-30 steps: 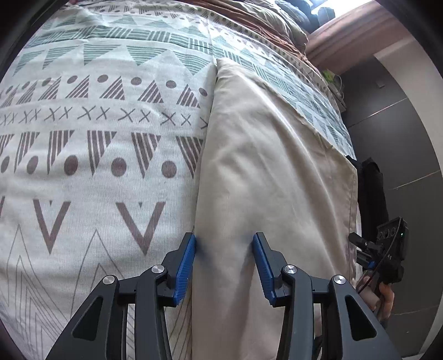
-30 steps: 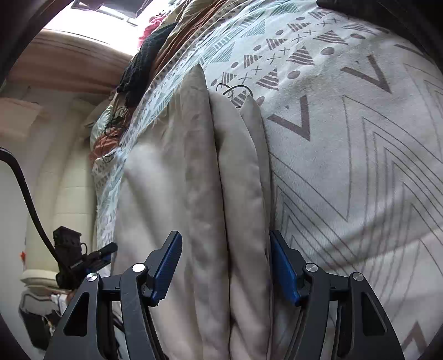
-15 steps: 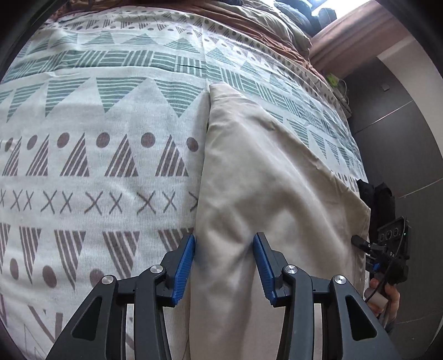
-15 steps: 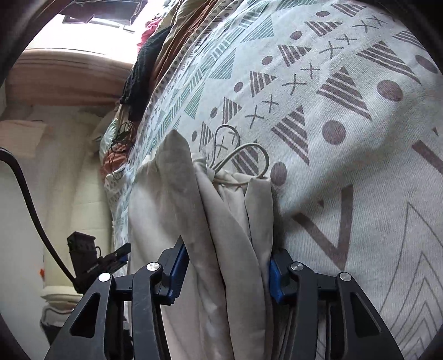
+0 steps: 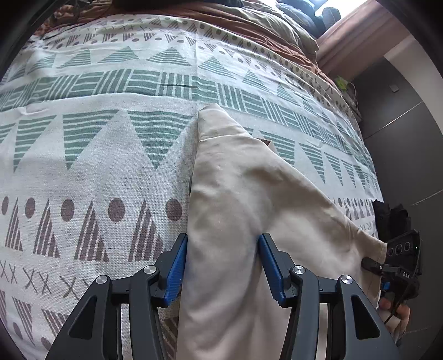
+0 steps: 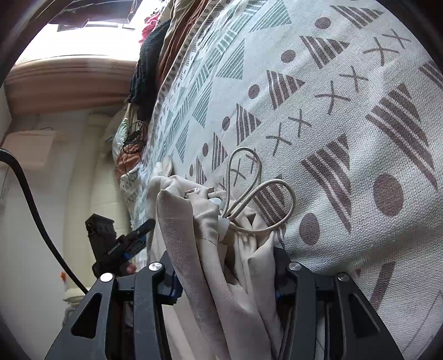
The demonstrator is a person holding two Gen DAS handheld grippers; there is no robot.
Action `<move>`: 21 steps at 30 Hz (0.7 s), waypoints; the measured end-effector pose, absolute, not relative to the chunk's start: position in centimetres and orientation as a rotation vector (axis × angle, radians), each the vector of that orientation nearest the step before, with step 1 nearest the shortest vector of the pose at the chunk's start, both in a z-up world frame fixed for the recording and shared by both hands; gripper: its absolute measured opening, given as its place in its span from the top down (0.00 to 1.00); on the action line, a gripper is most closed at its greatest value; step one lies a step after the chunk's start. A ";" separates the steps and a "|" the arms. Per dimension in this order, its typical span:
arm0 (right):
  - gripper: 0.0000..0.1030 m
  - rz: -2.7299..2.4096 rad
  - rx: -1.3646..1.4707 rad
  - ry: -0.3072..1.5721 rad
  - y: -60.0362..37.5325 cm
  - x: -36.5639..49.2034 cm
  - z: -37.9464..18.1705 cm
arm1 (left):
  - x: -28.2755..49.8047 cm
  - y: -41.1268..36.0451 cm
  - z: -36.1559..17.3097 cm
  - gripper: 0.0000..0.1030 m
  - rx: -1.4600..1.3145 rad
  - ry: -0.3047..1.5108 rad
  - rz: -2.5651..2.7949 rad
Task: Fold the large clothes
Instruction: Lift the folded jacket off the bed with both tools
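Note:
A beige garment (image 5: 235, 193) lies on the patterned bedspread (image 5: 97, 166), its far corner pointing up the bed. My left gripper (image 5: 221, 249) has a thick fold of it filling the gap between the blue pads (image 5: 174, 268); its jaws are opening slightly. In the right wrist view the bunched waist of the garment (image 6: 221, 263), with a looped drawstring (image 6: 249, 188), sits between the jaws of my right gripper (image 6: 224, 265). These jaws are closing, and the cloth hides the pads. Each gripper shows at the edge of the other's view.
Crumpled brown and olive bedding (image 5: 249, 19) is piled at the head of the bed, beside dark clothing (image 6: 149, 63). A wooden ledge (image 6: 69, 83) and a dark wall panel (image 5: 401, 138) border the bed. A hand (image 5: 396, 310) holds the right gripper.
Both grippers have moved up the bed, drawing the garment along. The right jaws have narrowed onto the bunched waist, and the drawstring loops have come into view.

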State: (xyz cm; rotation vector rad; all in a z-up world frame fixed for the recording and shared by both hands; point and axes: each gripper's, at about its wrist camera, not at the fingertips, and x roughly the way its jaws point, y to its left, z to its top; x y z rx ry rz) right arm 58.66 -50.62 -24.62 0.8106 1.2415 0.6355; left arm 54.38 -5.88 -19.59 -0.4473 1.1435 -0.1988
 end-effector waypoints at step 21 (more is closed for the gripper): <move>0.81 0.676 0.668 0.992 -48.6 50.9 -11.5 | 47.2 -5.6 -7.1 0.89 -0.426 0.910 -0.237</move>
